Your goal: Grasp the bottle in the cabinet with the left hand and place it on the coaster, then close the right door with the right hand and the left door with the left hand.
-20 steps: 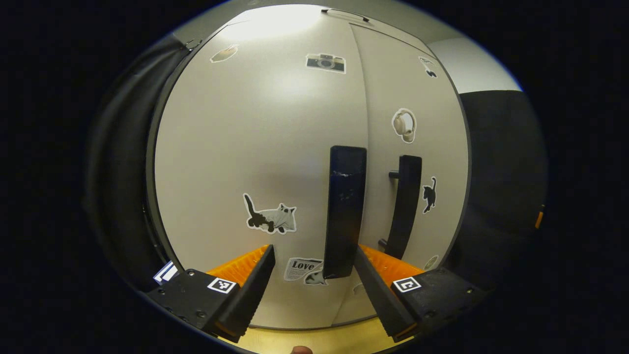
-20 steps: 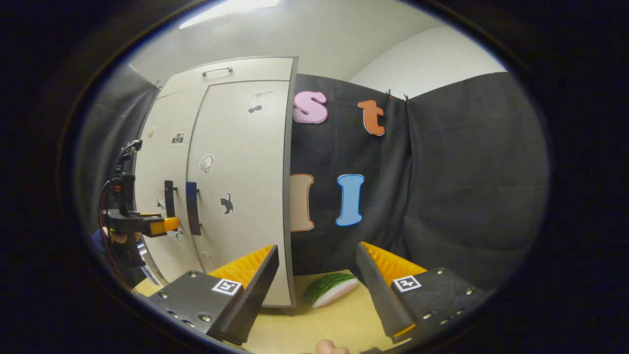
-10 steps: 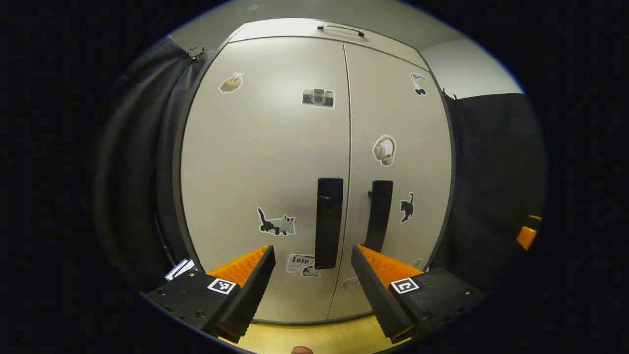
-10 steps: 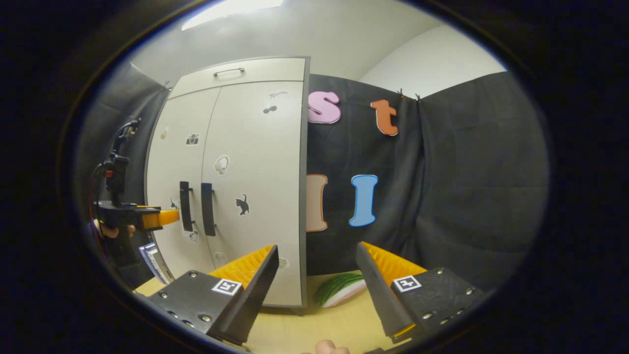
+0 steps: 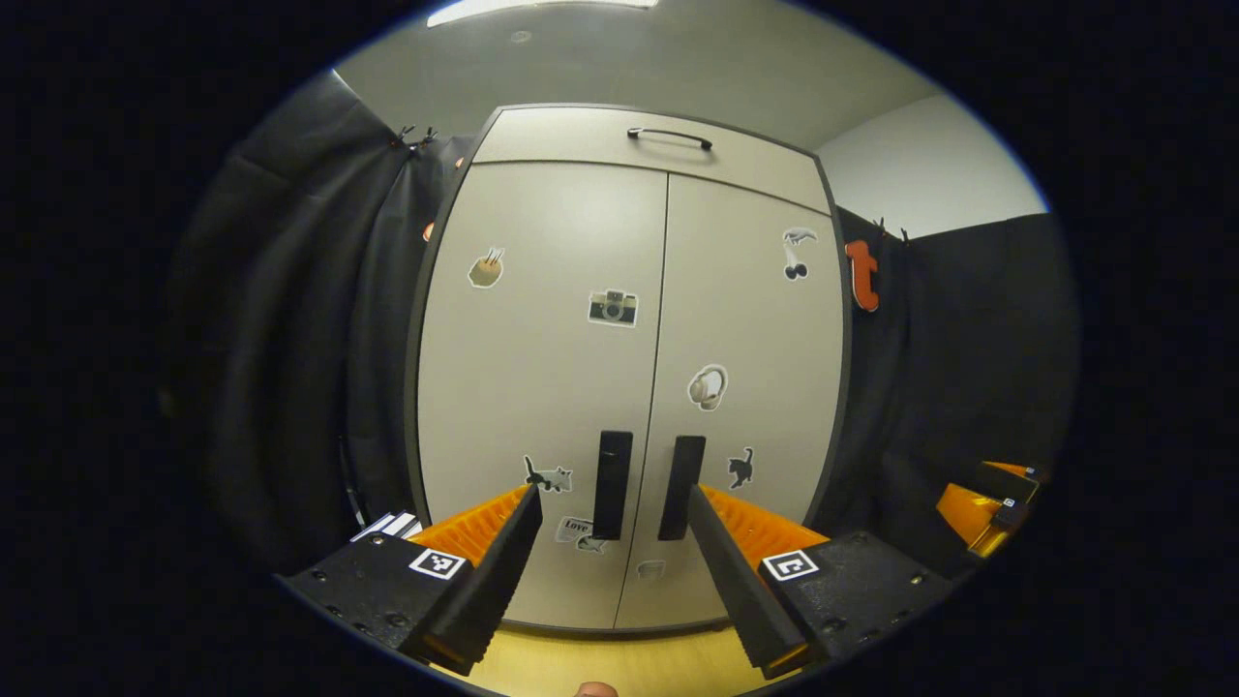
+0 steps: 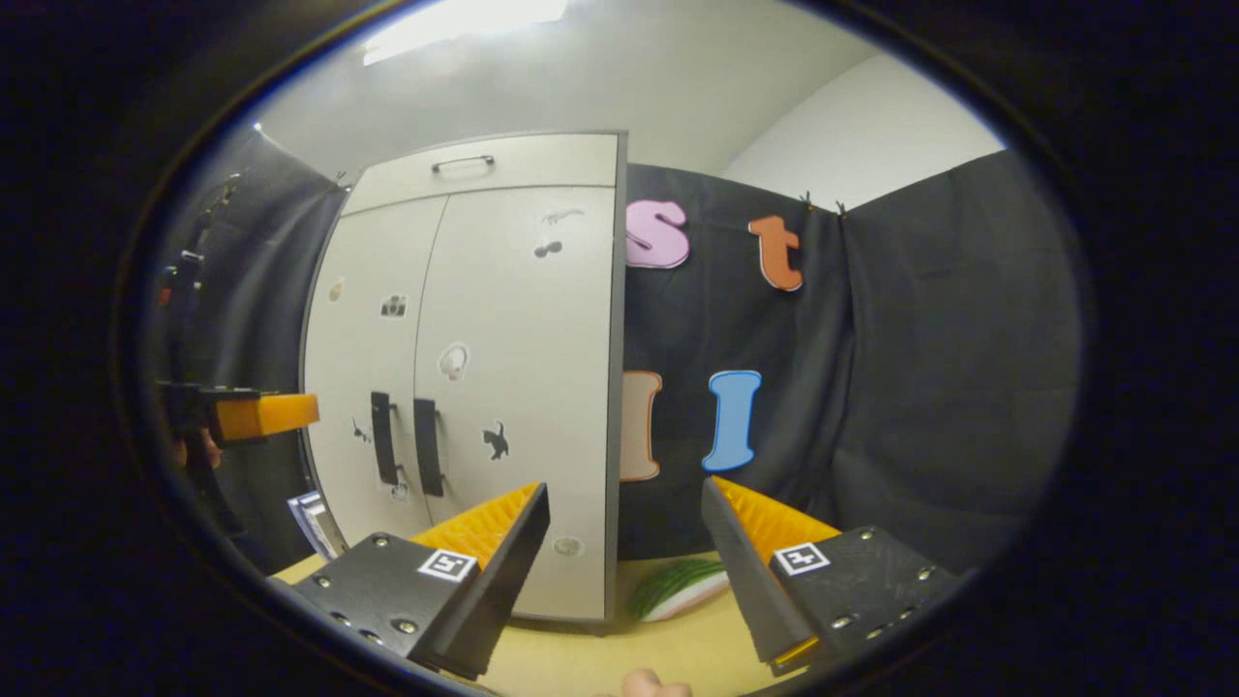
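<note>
My left gripper (image 5: 610, 566) has its jaws apart, nothing between them, facing the cabinet (image 5: 629, 387). Both doors sit flush: left door (image 5: 537, 387), right door (image 5: 750, 387), their two dark handles (image 5: 613, 484) side by side just past my fingertips. My right gripper (image 6: 624, 571) is spread wide too, holding nothing, pointed at the cabinet's right edge. A watermelon slice (image 6: 678, 586) lies on the yellow table (image 6: 619, 653) beside it. I can't see the bottle or coaster.
</note>
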Available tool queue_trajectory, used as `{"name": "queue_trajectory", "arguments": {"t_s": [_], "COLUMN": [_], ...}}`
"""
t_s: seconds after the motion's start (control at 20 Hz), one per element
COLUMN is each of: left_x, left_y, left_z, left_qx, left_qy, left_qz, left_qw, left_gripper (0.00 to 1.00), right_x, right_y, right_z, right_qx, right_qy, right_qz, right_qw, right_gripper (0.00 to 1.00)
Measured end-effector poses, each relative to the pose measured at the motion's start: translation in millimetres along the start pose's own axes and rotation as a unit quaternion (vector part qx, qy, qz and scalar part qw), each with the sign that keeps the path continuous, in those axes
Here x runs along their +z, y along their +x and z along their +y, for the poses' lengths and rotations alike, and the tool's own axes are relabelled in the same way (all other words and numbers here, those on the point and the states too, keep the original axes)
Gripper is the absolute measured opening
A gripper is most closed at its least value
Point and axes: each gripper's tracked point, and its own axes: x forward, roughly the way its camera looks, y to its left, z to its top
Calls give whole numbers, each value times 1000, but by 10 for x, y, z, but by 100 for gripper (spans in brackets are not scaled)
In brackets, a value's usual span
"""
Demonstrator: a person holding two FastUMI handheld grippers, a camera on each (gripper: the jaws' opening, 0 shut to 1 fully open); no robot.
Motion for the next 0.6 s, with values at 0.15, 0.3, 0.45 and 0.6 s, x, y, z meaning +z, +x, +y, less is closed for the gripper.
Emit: {"name": "queue_trajectory", "arguments": {"t_s": [0.15, 0.3, 0.45, 0.6], "left_x": [185, 306, 352, 331], "left_y": [-133, -215, -250, -244], "left_z": [-154, -314, -502, -683], "left_qx": [1, -1, -3, -7], "left_qy": [14, 27, 26, 23], "left_qz": [-17, -31, -40, -43], "left_qw": [1000, 999, 999, 999], "left_gripper": [96, 95, 95, 95], "right_x": [206, 295, 325, 332], "right_y": [1, -21, -42, -36], "right_z": [-116, -280, -445, -590], "right_qx": [-4, -10, -13, -13], "right_qy": [9, 6, -4, -12], "right_qz": [-14, -22, -28, -32], "right_qw": [1000, 1000, 1000, 999], "right_gripper": [96, 96, 96, 96]}}
